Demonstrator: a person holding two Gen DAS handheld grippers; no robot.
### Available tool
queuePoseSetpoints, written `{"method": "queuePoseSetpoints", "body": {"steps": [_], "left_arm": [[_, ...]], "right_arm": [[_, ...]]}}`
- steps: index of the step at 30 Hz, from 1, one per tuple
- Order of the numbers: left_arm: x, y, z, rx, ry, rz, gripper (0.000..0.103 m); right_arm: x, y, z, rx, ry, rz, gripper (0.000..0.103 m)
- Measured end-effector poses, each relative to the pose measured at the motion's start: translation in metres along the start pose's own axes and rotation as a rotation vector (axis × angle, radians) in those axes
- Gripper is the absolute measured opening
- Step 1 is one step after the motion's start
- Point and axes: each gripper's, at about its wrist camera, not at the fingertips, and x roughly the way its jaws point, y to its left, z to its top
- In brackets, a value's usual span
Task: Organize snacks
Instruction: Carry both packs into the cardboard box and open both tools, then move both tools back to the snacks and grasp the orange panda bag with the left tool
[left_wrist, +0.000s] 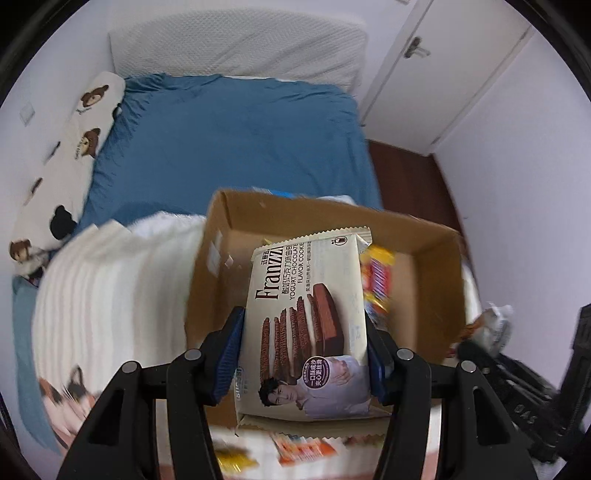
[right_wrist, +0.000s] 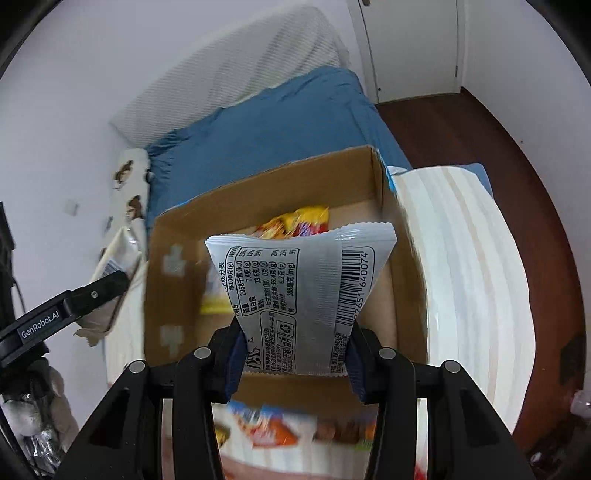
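Observation:
My left gripper (left_wrist: 304, 354) is shut on a cream Franzzi yogurt chocolate cookie pack (left_wrist: 308, 321), held over the open cardboard box (left_wrist: 439, 258). My right gripper (right_wrist: 295, 354) is shut on a silver snack pack (right_wrist: 299, 291), printed back side up, held over the same box (right_wrist: 177, 236). Yellow and red snack packets lie inside the box (left_wrist: 376, 277), also in the right wrist view (right_wrist: 299, 223). The left gripper's finger (right_wrist: 92, 291) and its cookie pack (right_wrist: 118, 251) show at the left of the right wrist view.
The box sits on a white striped blanket (left_wrist: 110, 288) on a bed with a blue sheet (left_wrist: 229, 140). More snack packets (right_wrist: 266, 424) lie blurred in front of the box. A bear-print pillow (left_wrist: 74, 147), white headboard (left_wrist: 236, 48), door and wooden floor (right_wrist: 480, 140) surround it.

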Motion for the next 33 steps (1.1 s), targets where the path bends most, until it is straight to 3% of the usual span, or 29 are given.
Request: {"method": "queuePoseSetpoints", "body": {"steps": [5, 10, 12, 15, 17, 20, 33], "left_arm": [[0.05, 0.005, 0.039, 0.007, 0.038, 0.099, 0.054], [0.097, 0.008, 0.05, 0.048, 0.094, 0.181, 0.054], [0.118, 0.01, 0.049, 0.059, 0.162, 0.171, 0.055], [0.138, 0.014, 0.04, 0.029, 0.24, 0.122, 0.056], [0.14, 0.015, 0.036, 0.015, 0.232, 0.103, 0.064], [0.14, 0.018, 0.033, 0.002, 0.228, 0.082, 0.093], [0.084, 0.002, 0.009, 0.03, 0.127, 0.033, 0.093]], "right_arm": [[0.052, -0.003, 0.042, -0.016, 0.067, -0.089, 0.048], [0.102, -0.018, 0.061, 0.014, 0.18, -0.142, 0.051], [0.116, -0.023, 0.064, 0.004, 0.204, -0.175, 0.057], [0.126, -0.025, 0.067, 0.0, 0.228, -0.171, 0.083], [0.126, -0.021, 0.066, -0.021, 0.231, -0.179, 0.094], [0.124, -0.017, 0.063, -0.033, 0.237, -0.188, 0.096], [0.08, -0.011, 0.031, -0.064, 0.176, -0.159, 0.098]]}}
